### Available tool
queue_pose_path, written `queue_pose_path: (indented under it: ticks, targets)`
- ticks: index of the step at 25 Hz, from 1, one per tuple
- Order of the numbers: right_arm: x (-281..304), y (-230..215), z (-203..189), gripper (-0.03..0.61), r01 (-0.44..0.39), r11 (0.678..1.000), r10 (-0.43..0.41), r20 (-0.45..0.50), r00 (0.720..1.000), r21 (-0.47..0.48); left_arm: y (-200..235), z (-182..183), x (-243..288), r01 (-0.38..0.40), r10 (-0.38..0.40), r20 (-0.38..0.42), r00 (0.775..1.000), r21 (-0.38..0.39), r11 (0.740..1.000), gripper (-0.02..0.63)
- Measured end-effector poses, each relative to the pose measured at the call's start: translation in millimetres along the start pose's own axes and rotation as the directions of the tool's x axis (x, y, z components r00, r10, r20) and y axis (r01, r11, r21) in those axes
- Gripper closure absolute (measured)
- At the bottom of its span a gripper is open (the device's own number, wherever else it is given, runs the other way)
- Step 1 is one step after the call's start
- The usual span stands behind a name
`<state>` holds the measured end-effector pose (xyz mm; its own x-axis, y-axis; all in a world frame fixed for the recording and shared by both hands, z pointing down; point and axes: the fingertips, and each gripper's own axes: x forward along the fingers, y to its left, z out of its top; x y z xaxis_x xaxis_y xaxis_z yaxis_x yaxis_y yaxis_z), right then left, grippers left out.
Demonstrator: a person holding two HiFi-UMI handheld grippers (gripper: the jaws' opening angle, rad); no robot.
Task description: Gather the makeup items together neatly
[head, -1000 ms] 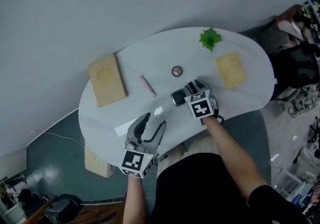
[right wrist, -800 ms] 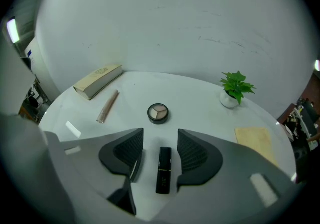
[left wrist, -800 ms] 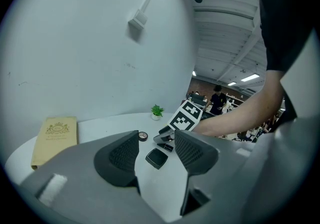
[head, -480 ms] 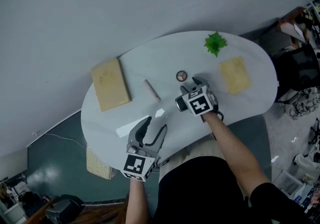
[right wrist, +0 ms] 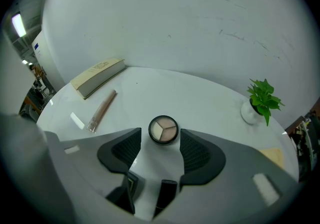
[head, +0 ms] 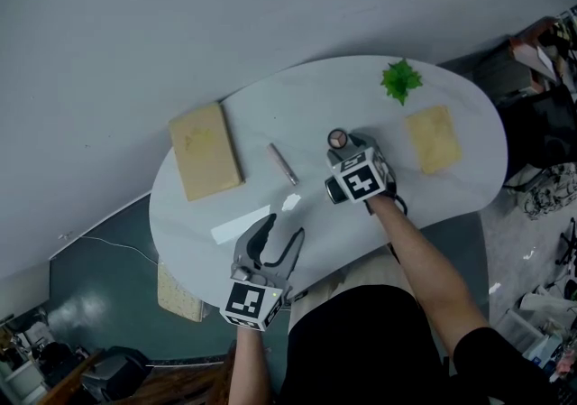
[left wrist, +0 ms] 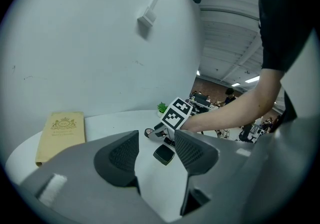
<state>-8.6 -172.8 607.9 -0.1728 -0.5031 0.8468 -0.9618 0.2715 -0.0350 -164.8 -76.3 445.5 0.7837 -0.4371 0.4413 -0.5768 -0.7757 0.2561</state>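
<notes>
A round eyeshadow compact lies on the white oval table. My right gripper stands open over it, the compact sitting right at the fingertips with neither pad touching. A black square compact rests beside and under that gripper's body, with another dark item next to it. A pink tube lies to the left. My left gripper hovers open and empty by the near table edge.
A tan book lies at the table's left. A small potted plant and a tan pad occupy the right end. Clutter stands on the floor at far right.
My right gripper has left the black compact and moved forward to the round compact, its jaws wider than before. The left gripper has stayed where it was.
</notes>
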Motion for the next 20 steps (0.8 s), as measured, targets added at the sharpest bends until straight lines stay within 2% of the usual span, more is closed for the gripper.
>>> queue_pose_path:
  ticks: [3, 11, 15, 20]
  targets:
    - [7, -2, -1, 0.350, 0.010, 1.000, -0.011, -0.011, 1.000, -0.008, 3, -1, -2, -0.006, 0.006, -0.013, 1.000, -0.017, 1.000, 0.394]
    - [19, -4, -1, 0.351, 0.014, 1.000, -0.014, -0.042, 0.999, -0.006, 10, -4, -5, -0.009, 0.009, -0.003, 1.000, 0.002, 1.000, 0.394]
    - [21, -8, -1, 0.351, 0.026, 1.000, -0.026, -0.049, 0.998, 0.001, 10, -5, -7, -0.017, 0.017, -0.022, 1.000, -0.021, 1.000, 0.394]
    - [21, -8, -1, 0.354, 0.019, 1.000, -0.019, -0.041, 0.999, 0.002, 9, -4, -6, -0.015, 0.015, 0.000, 1.000, 0.002, 1.000, 0.394]
